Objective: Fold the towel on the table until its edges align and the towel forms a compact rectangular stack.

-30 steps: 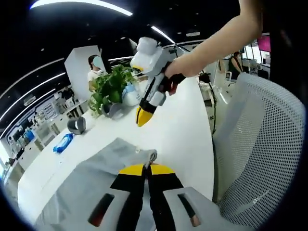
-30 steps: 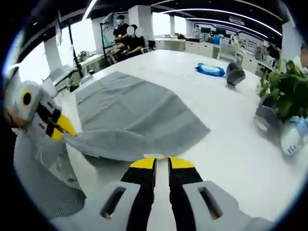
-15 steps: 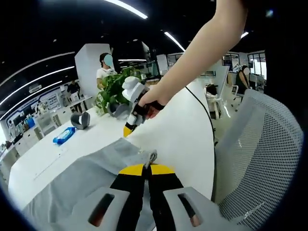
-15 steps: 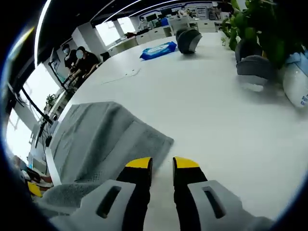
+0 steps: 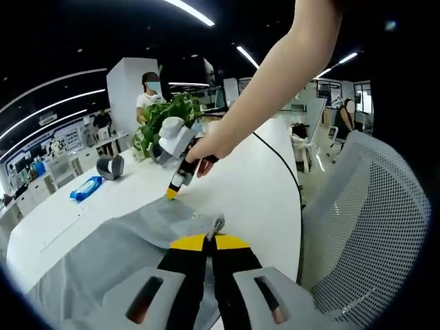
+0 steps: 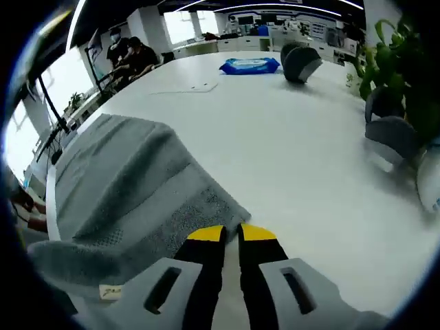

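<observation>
The grey towel (image 6: 130, 199) lies mostly spread on the white desk (image 6: 302, 172), folding barely begun: left tool (image 5: 209, 241) clamped on its near corner, right tool (image 6: 232, 233) nearly together at its edge.

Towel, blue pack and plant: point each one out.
towel (image 6: 130, 185), right gripper view, on its flat grey middle.
blue pack (image 6: 249, 66), right gripper view, on its top face.
plant (image 5: 167, 118), left gripper view, on its green leaves.

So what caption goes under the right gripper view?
Right hand-held gripper at the corner of the grey towel.
</observation>
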`<state>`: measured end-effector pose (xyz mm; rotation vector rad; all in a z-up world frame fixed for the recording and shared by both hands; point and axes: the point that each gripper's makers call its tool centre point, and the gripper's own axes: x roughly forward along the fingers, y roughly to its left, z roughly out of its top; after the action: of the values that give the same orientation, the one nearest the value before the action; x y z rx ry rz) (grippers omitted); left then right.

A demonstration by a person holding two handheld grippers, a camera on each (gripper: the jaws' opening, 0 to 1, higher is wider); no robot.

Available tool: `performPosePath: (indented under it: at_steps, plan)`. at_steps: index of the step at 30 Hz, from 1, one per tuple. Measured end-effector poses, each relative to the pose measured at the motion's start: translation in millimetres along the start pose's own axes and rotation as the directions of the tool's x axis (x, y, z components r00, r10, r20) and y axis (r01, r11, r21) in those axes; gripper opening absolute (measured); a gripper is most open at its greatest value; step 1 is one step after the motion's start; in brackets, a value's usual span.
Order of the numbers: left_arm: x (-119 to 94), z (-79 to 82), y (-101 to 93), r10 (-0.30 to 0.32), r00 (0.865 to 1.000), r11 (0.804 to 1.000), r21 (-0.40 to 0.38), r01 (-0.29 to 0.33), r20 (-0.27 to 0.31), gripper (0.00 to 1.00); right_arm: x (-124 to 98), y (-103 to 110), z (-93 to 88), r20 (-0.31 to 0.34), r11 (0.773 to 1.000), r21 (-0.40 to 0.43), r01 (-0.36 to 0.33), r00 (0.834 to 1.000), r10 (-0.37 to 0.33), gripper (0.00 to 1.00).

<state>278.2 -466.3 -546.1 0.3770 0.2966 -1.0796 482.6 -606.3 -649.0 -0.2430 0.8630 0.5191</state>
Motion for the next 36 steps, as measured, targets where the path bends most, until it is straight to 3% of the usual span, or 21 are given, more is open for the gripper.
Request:
performPosePath:
  at_steps: [3,6,10,12,15,16,18,21,27,32,36]
  plan:
    - [0.1,-1.3,-3.6,-0.011,1.000,1.000,0.001,0.011,-0.007,0.03,0.1,-0.4,0.2,-0.018,0.999,-0.054,0.004,1.000,-0.005,0.00]
    - [-2.0,0.3,-6.1,-0.019,1.000,1.000,-0.007,0.019,-0.004,0.03,0.8,1.6,0.6,-0.025,1.000,-0.030,-0.008,1.000,0.007,0.00]
    - [-6.2,7.8,-12.3,-0.045,0.999,0.997,-0.060,0.046,0.018,0.02,-9.1,1.7,7.3,0.027,0.999,0.025,-0.043,0.999,0.043,0.00]
    - [-6.6,13.2,-16.4,-0.064,0.998,0.996,-0.065,0.065,0.025,0.02,-20.9,-5.2,16.2,0.083,0.996,0.069,-0.054,0.995,0.048,0.00]
    - [-5.0,30.3,-26.3,-0.110,0.992,0.990,-0.085,0.115,0.062,0.02,-39.4,-8.8,21.5,0.108,0.996,0.074,-0.055,0.993,0.047,0.00]
    - [-5.2,40.2,-34.1,-0.151,0.985,0.984,-0.080,0.158,0.081,0.02,-42.5,-16.7,23.3,0.108,0.998,0.036,-0.049,0.993,0.045,0.00]
    - [-5.8,54.8,-40.3,-0.177,0.980,0.983,-0.025,0.180,0.089,0.02,-53.5,-25.1,24.1,0.097,1.000,-0.024,-0.019,0.995,0.021,0.00]
    - [-5.1,75.6,-47.2,-0.199,0.973,0.980,0.016,0.199,0.114,0.02,-70.7,-30.2,31.6,0.131,0.999,-0.005,-0.040,0.991,0.040,0.00]
    - [-4.1,111.8,-66.4,-0.255,0.953,0.965,0.098,0.242,0.165,0.02,-107.7,-36.6,54.2,0.252,0.988,0.130,-0.089,0.966,0.054,0.00]
    - [-2.8,130.8,-80.7,-0.295,0.939,0.950,0.157,0.270,0.175,0.02,-130.3,-33.8,66.6,0.296,0.991,0.104,-0.087,0.954,0.053,0.00]
    - [-0.5,144.4,-88.6,-0.321,0.928,0.943,0.160,0.293,0.192,0.02,-149.9,-38.4,77.4,0.334,0.990,0.107,-0.088,0.941,0.048,0.00]
